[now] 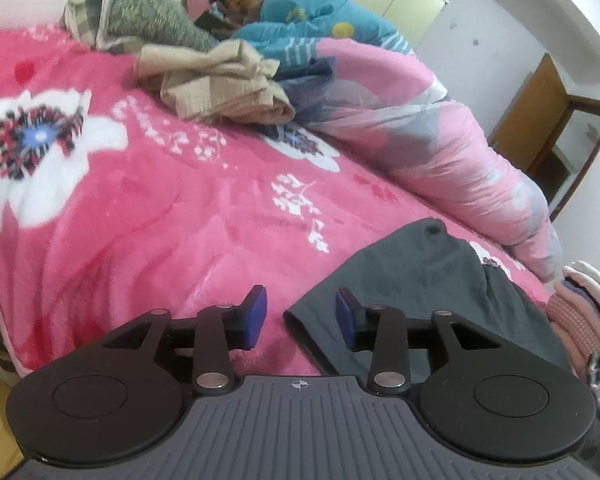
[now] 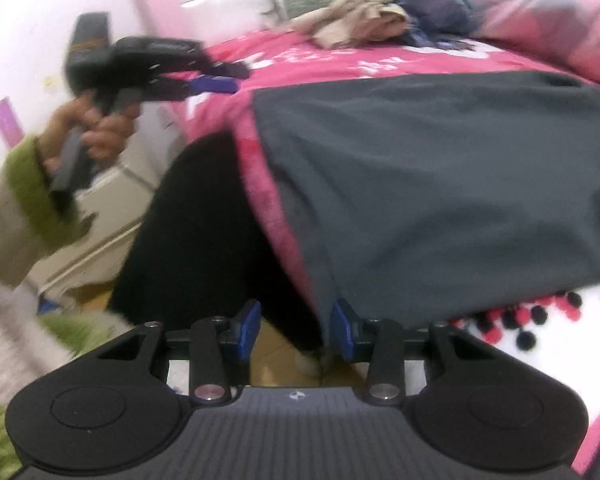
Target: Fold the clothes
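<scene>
Grey garment (image 2: 420, 184) spread flat on the pink blanket (image 1: 160, 208), near edge drooping off the bed; left gripper (image 1: 302, 316) and right gripper (image 2: 296, 330) both released, grasping nothing; risk of sliding floorward if tugged unevenly.

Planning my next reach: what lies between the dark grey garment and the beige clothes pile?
Only bare pink blanket between grey garment and beige pile, per the left wrist view.
</scene>
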